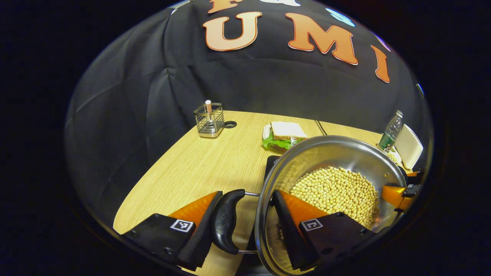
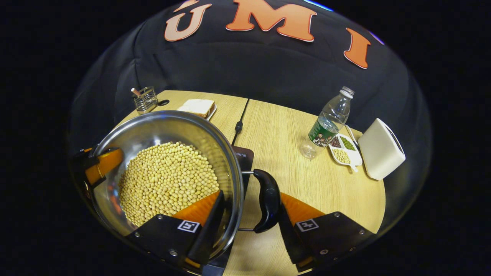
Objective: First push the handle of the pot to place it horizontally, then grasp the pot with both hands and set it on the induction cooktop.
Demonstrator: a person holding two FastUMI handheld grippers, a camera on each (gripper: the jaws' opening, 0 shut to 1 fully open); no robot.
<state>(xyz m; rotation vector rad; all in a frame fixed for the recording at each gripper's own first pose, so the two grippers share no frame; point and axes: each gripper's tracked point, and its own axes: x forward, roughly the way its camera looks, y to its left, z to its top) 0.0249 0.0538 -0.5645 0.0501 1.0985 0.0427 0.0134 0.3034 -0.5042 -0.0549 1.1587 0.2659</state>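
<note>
Fingers of the left gripper straddle the pot's wall in the left gripper view, one outside against the black side handle, one inside over the soybeans; whether both press I cannot tell. Beyond, a sandwich and a wire holder sit on the wooden table. From the right gripper view, the right gripper likewise brackets wall and handle, above the cooktop. A bottle stands well apart.
</note>
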